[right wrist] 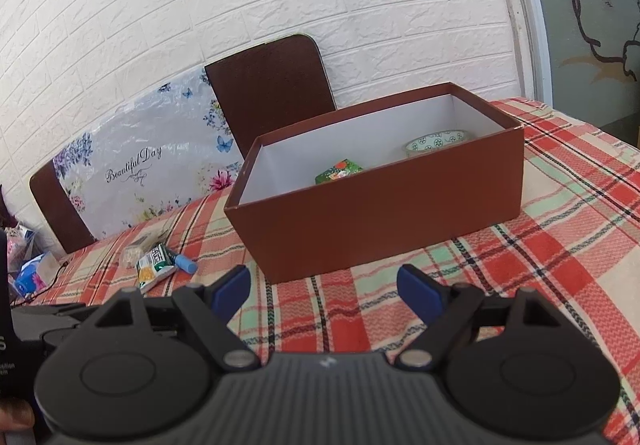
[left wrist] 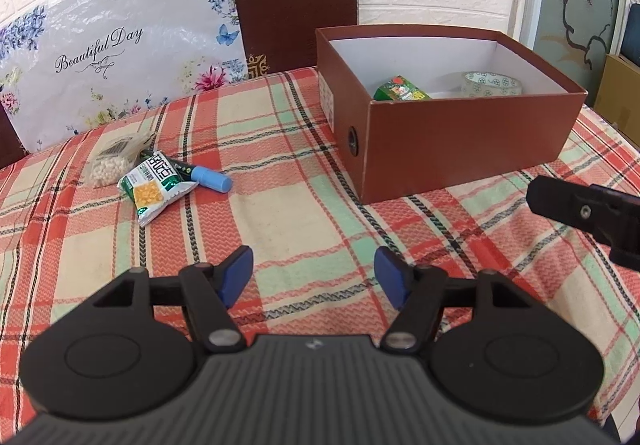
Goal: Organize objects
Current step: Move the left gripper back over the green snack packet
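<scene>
Three loose items lie bunched on the plaid-clothed counter (left wrist: 304, 181), well left of the open brown cardboard box (left wrist: 460, 149): a green-and-white snack packet (left wrist: 158, 185) overlapping a blue-capped marker (left wrist: 204, 175) and a clear bag of white beads (left wrist: 110, 165). Both the left gripper (left wrist: 316, 277) and right gripper (right wrist: 326, 287) have fingers spread, holding nothing. Reaching for one item could snag or drag its neighbours.
</scene>
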Tool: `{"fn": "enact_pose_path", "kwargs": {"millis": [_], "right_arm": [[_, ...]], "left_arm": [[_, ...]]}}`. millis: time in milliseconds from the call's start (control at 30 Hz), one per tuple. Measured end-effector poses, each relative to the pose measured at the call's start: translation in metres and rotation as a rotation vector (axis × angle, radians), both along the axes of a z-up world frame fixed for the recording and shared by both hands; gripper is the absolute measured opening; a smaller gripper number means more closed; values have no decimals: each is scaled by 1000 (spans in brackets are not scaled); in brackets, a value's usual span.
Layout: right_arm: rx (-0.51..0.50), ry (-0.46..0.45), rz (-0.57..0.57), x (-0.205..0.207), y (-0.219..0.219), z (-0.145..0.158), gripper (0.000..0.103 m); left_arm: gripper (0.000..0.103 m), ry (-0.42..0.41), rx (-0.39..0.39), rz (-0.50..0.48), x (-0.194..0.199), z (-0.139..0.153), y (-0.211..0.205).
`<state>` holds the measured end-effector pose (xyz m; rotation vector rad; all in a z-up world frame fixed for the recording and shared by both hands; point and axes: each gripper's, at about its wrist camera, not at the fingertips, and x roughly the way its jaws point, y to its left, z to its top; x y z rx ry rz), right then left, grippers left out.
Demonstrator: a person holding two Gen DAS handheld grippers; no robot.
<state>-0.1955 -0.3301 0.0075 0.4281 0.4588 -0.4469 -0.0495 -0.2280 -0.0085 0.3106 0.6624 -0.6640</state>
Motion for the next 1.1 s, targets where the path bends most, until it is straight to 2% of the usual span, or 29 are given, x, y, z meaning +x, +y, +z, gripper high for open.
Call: {"fn": "enact_pose_path", "kwargs": {"millis": [467, 567, 667, 833, 867, 933, 1033, 1100], "right_arm": [[-22, 90, 100, 37, 29, -15, 83], [-3, 115, 157, 50, 39, -22, 81], [2, 167, 242, 68, 57, -35, 71], [-106, 231, 404, 109, 99, -59, 60], [-133, 236, 428, 121, 106, -63, 59], [-164, 237, 478, 145, 117, -69, 58], [-253, 219, 526, 185, 130, -73, 58], [-263, 210, 531, 213, 132, -73, 59]], "left_arm": [[69, 36, -8, 81, 36, -19, 38], [70, 23, -30, 152, 57, -20, 64], [71, 20, -39, 273, 85, -27, 101], [72, -29, -44, 523, 127, -54, 170], [83, -50, -92, 548, 129, -60, 183], [84, -43, -227, 560, 126, -59, 202], [84, -71, -194, 548, 123, -59, 190], [84, -79, -185, 515, 122, -59, 186]]}}
